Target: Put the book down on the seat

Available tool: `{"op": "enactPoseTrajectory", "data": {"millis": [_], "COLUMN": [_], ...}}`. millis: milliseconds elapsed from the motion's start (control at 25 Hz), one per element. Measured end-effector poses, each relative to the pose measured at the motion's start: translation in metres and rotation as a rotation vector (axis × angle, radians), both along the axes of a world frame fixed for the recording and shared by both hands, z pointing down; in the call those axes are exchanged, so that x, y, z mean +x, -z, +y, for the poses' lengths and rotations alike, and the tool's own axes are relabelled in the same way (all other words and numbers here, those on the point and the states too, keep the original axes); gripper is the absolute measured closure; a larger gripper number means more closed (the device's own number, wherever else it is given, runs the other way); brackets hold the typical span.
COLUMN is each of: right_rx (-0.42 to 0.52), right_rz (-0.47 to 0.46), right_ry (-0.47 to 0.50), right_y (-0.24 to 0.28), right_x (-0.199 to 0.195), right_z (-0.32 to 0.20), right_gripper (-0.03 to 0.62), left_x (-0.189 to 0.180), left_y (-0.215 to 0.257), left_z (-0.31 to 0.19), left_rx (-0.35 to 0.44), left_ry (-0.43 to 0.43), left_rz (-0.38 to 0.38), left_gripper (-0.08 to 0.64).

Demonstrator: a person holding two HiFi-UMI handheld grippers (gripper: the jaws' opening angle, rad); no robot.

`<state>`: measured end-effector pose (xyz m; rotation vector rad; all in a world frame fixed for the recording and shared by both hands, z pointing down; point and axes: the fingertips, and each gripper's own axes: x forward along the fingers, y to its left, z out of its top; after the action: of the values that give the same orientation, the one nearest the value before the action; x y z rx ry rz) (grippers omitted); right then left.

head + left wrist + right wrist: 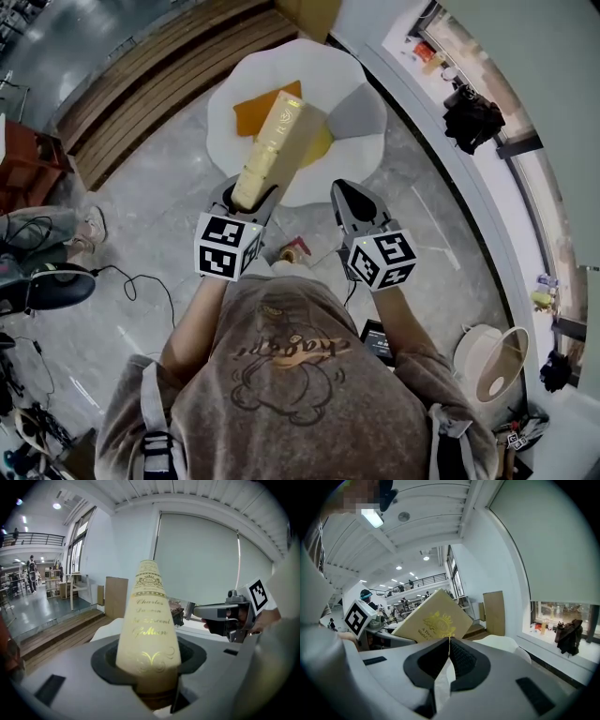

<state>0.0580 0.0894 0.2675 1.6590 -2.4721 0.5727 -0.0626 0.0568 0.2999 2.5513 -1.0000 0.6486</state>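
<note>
A cream book with gold lettering (pixel 272 150) stands on edge between the jaws of my left gripper (pixel 251 195), which is shut on its lower end. The book's spine (pixel 149 620) fills the middle of the left gripper view. It hangs above a white round seat (pixel 367 155) holding an orange cushion (pixel 255 112) and a yellow cushion (pixel 321 145). My right gripper (pixel 349 199) is to the right of the book, its jaws shut with nothing between them. In the right gripper view the book's cover (pixel 431 623) shows beyond the jaw tips (pixel 449 641).
A wooden platform (pixel 159 84) runs behind the seat at upper left. A white ledge (pixel 450 122) with a black bag (pixel 472 117) curves along the right. A black stool (pixel 47 286) and cables lie on the floor at left. A white lamp (pixel 492 361) stands at lower right.
</note>
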Motion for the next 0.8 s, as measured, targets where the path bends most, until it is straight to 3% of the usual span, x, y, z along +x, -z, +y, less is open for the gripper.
{"op": "enactPoseTrajectory", "data": {"millis": [800], "right_rx": [-0.024], "right_rz": [0.000], "right_ry": [-0.076], "right_y": [-0.012], "right_x": [0.026], "right_z": [-0.066], "right_gripper": [0.571], "left_x": [0.031], "left_y": [-0.008], "left_z": [-0.075], "left_rx": [-0.006], "left_ry": [-0.080], "left_rz": [-0.002], "left_gripper": [0.347]}}
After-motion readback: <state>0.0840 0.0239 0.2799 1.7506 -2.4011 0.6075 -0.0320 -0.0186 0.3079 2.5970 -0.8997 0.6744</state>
